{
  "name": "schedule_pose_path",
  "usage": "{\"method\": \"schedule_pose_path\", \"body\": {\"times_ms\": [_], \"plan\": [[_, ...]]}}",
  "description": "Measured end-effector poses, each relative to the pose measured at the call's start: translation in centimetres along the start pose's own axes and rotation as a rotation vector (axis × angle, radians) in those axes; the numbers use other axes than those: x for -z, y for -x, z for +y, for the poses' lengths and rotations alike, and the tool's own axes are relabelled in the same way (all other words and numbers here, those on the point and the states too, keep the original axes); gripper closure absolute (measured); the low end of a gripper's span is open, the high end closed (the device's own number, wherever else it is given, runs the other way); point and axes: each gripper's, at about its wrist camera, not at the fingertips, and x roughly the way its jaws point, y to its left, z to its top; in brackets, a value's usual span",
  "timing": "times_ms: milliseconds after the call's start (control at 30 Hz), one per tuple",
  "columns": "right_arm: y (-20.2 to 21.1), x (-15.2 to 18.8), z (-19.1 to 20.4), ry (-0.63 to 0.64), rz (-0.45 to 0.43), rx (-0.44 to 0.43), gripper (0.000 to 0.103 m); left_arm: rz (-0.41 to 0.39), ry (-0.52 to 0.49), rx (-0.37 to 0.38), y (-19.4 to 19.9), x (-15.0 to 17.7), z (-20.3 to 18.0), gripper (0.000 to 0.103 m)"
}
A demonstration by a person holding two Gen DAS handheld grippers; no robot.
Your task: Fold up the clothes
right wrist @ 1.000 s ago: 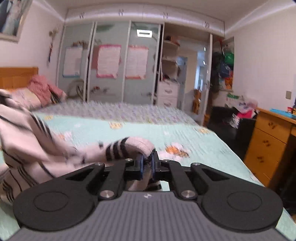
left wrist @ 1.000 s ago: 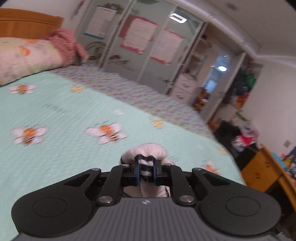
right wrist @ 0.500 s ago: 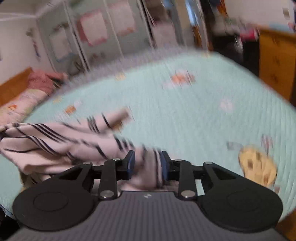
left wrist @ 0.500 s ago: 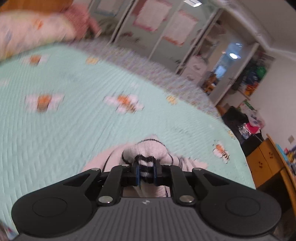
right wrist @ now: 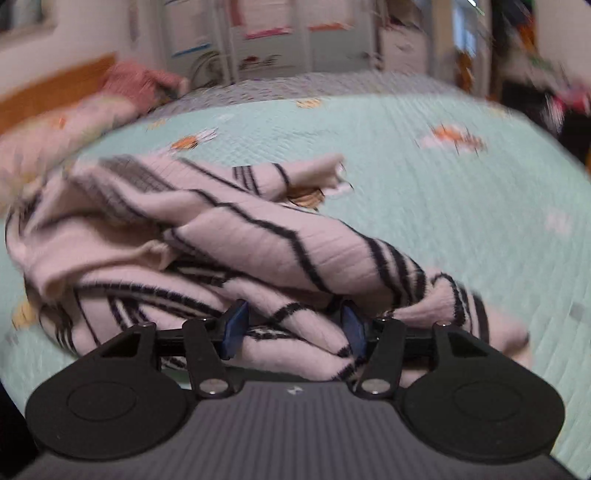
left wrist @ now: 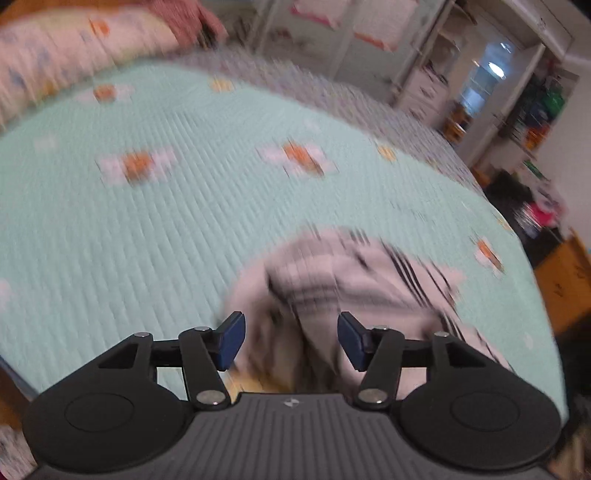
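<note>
A pale pink sweater with black stripes [right wrist: 236, 240] lies crumpled in a heap on the mint green bedspread [right wrist: 424, 192]. My right gripper [right wrist: 291, 328] is open, its blue pads either side of a fold of the sweater without pinching it. In the left wrist view the same sweater [left wrist: 354, 273] shows blurred, just ahead of my left gripper [left wrist: 291, 339], which is open above it and holds nothing.
The bedspread [left wrist: 147, 221] has orange bee prints. A pillow [left wrist: 66, 51] and a pink cloth [left wrist: 199, 22] lie at the head of the bed. Wardrobes [right wrist: 277, 37] stand behind. A wooden dresser [left wrist: 565, 280] is off the bed's right edge.
Both grippers held the sweater shut a second ago; both have opened and let it drop into a heap on the bed. Both cameras tilted down towards the bedspread.
</note>
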Motion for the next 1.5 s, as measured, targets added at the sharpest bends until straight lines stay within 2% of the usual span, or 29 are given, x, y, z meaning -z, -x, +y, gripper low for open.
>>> {"method": "schedule_pose_path", "body": {"times_ms": [100,233,300,400,467,500,533,567,600,700,800,900,1000,1100,1167,1300,1500], "plan": [[0.2,0.1,-0.4,-0.038,0.001,-0.016,0.046,0.120,0.013,0.100,-1.8,2.7,-0.8,0.045],[0.4,0.2,-0.8,-0.085,0.002,-0.037,0.046,0.142,0.054,0.156,-4.4,4.3,-3.1,0.045],[0.8,0.6,-0.9,-0.089,0.003,-0.042,0.045,0.140,0.064,0.159,-5.6,4.3,-3.9,0.045],[1.5,0.9,-0.9,-0.093,0.000,-0.047,0.045,0.129,0.066,0.108,-6.7,4.5,-5.0,0.045],[1.6,1.2,-0.7,-0.087,-0.005,-0.043,0.045,0.107,0.073,0.104,-7.0,4.0,-5.1,0.047],[1.6,1.3,-0.6,-0.081,-0.008,-0.039,0.044,0.092,0.066,0.093,-6.9,3.9,-5.3,0.056],[1.6,1.4,-0.4,-0.071,-0.011,-0.035,0.044,0.080,0.056,0.083,-6.8,3.6,-5.5,0.078],[1.6,1.5,-0.2,-0.057,-0.012,-0.030,0.044,0.074,0.044,0.086,-6.7,3.3,-5.8,0.087],[1.5,1.6,0.0,-0.041,-0.013,-0.024,0.043,0.067,0.032,0.097,-6.4,2.8,-6.0,0.091],[1.9,1.2,0.1,-0.012,-0.027,-0.003,0.043,0.023,0.054,0.197,-4.5,0.7,-6.5,0.095],[2.5,0.6,0.1,0.011,-0.045,0.019,0.043,-0.051,0.228,0.414,-1.1,-3.0,-5.3,0.097],[3.0,0.0,0.2,0.041,-0.064,0.040,0.043,-0.183,0.231,0.481,2.7,-6.5,-4.9,0.097],[3.8,-0.5,1.3,0.090,-0.109,0.033,0.042,-0.219,0.189,0.423,4.1,-8.0,-4.7,0.097],[4.7,-0.6,3.3,0.167,-0.170,-0.012,0.039,-0.170,0.220,0.405,3.3,-7.2,-3.7,0.097],[4.8,-0.2,5.5,0.276,-0.202,-0.051,0.037,-0.134,0.249,0.398,2.6,-6.6,-2.9,0.097],[3.8,1.3,9.8,0.502,-0.204,-0.089,0.036,-0.114,0.293,0.405,2.1,-5.9,-2.0,0.097],[1.2,1.8,14.0,0.650,-0.239,-0.100,0.036,-0.113,0.290,0.419,2.9,-5.2,-2.1,0.097]]}}
